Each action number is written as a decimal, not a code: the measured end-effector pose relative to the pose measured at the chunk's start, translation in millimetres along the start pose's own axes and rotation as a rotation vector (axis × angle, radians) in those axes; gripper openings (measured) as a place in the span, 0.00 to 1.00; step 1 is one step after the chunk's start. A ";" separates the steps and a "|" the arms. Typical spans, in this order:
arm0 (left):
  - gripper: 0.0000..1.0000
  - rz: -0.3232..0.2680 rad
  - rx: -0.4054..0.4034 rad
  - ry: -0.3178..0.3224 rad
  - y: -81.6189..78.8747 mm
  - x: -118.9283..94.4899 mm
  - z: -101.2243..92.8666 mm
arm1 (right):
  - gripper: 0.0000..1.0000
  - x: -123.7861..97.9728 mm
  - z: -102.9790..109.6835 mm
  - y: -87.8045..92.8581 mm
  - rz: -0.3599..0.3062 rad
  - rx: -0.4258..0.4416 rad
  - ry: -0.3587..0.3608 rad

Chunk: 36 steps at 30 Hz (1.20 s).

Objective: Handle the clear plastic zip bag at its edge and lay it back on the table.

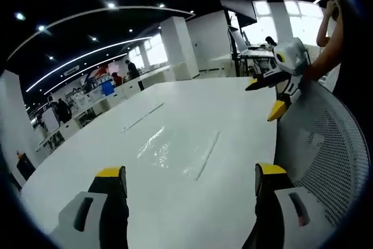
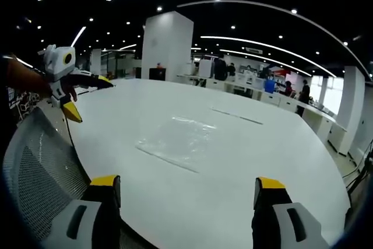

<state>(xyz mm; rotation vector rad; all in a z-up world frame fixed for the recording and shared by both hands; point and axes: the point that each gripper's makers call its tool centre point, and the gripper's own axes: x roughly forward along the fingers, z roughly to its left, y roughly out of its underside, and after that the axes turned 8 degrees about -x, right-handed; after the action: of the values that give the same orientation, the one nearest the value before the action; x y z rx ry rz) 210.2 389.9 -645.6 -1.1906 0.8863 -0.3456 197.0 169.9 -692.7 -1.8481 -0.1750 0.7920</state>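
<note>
The clear plastic zip bag (image 1: 175,151) lies flat on the white table (image 1: 105,161), its zip edge a faint straight line along one side. In the left gripper view my left gripper (image 1: 191,174) hovers open in front of it, jaws wide apart and holding nothing. My right gripper (image 1: 263,98) comes in from the right of that view, open and held above the table edge by a hand. In the right gripper view the bag (image 2: 175,139) lies ahead of my open right gripper (image 2: 187,182). The left gripper (image 2: 87,94) hangs open at the left.
A grey mesh chair back (image 1: 326,150) stands at the table edge between the grippers, also seen as the chair back (image 2: 35,173). A white pillar (image 2: 166,45) and desks with people (image 2: 221,68) lie beyond the table. Thin seams (image 2: 236,116) cross the tabletop.
</note>
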 end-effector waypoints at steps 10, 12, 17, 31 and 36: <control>0.84 0.033 0.027 0.039 5.9 10.4 -3.0 | 0.95 0.1 -0.4 0.6 0.004 -0.002 0.000; 0.82 0.051 0.033 0.055 11.4 12.4 -4.9 | 0.95 0.2 -1.2 1.4 0.003 0.000 0.002; 0.77 0.076 0.047 0.082 17.8 17.3 -7.9 | 0.95 0.0 -2.2 1.9 0.004 0.000 0.005; 0.66 0.118 0.100 0.120 20.7 32.8 -7.0 | 0.94 1.5 0.2 4.1 0.014 -0.015 -0.012; 0.64 0.130 0.108 0.123 23.1 37.5 -4.0 | 0.93 1.0 0.4 3.0 0.012 -0.012 -0.008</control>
<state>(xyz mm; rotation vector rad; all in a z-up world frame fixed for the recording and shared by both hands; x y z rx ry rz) 226.0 371.0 -682.3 -1.0150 1.0343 -0.3596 196.8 169.5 -695.8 -1.8593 -0.1743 0.8087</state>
